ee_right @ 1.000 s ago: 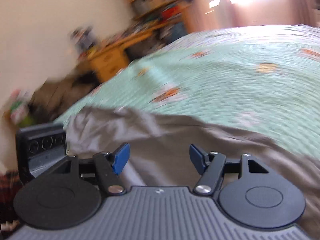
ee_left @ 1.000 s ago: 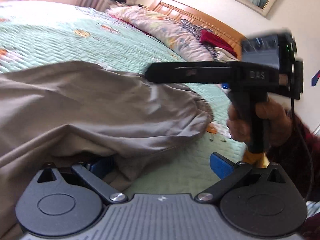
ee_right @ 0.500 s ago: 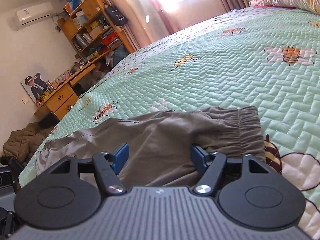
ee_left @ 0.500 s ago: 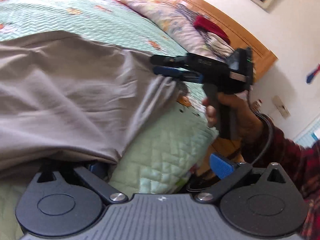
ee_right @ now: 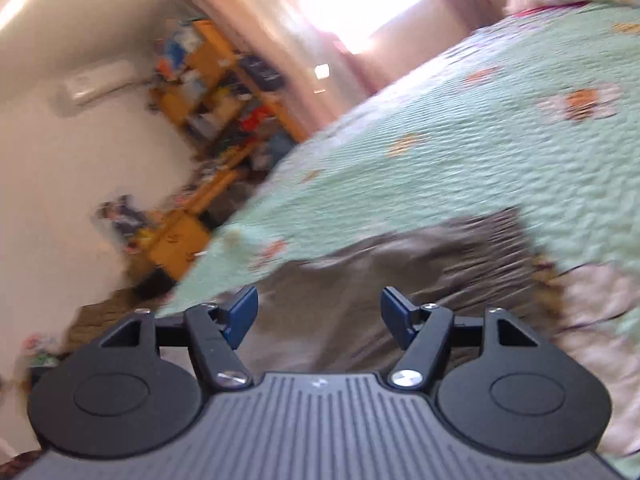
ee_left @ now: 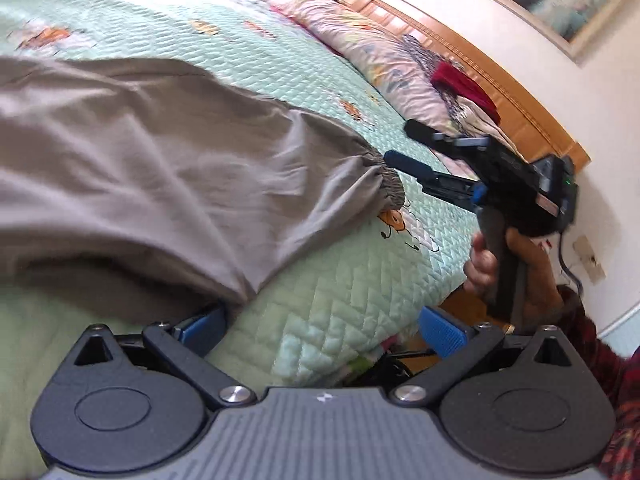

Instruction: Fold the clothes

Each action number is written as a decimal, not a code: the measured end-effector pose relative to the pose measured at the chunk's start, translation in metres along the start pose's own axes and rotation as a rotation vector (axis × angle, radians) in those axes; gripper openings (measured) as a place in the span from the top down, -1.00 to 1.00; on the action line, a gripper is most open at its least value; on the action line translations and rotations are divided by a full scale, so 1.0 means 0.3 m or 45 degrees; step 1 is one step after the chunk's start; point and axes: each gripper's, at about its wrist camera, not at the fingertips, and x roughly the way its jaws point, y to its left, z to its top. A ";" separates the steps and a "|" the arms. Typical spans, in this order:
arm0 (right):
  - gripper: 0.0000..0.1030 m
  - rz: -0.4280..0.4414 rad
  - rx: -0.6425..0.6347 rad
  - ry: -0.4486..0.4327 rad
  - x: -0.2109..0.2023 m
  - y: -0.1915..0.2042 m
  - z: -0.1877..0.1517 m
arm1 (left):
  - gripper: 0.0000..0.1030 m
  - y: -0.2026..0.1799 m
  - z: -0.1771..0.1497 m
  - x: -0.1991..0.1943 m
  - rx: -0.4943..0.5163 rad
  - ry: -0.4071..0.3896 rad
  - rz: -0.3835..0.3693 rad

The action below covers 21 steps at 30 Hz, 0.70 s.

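Observation:
Grey-brown trousers (ee_left: pixel 160 160) lie spread on a green quilted bedspread (ee_left: pixel 340 280); their elastic hem (ee_left: pixel 390 188) points toward the bed's edge. My left gripper (ee_left: pixel 320 332) stands open at the near side of the cloth, its left pad (ee_left: pixel 204 326) tucked against the fabric's edge and its right pad over the quilt. My right gripper (ee_left: pixel 404 142), held by a hand (ee_left: pixel 504 256), hovers open just beyond the elastic hem. In the blurred right wrist view the right gripper (ee_right: pixel 320 312) is open above the trousers (ee_right: pixel 420 272), with nothing pinched.
Pillows (ee_left: pixel 380 64), a red garment (ee_left: pixel 464 84) and a wooden headboard (ee_left: pixel 520 96) lie at the bed's far end. The bed edge drops to the floor at lower right. A cluttered shelf (ee_right: pixel 224 80) and desk (ee_right: pixel 176 240) stand across the room.
The right gripper has tilted and swung so its fingertips sit close to the elastic hem. The right wrist view has rolled and blurred. The left gripper has shifted along the cloth's edge.

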 end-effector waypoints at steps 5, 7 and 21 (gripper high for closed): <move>-0.34 0.028 0.108 0.075 0.075 -0.009 -0.055 | -0.99 -0.059 -0.017 -0.076 0.013 -0.031 -0.029; -0.28 -0.141 0.219 0.137 0.091 -0.077 -0.080 | -0.99 -0.095 -0.007 -0.112 0.042 -0.073 -0.042; -0.10 -0.190 0.258 -0.042 0.023 -0.188 0.014 | -0.98 0.000 0.159 0.092 0.093 -0.107 0.184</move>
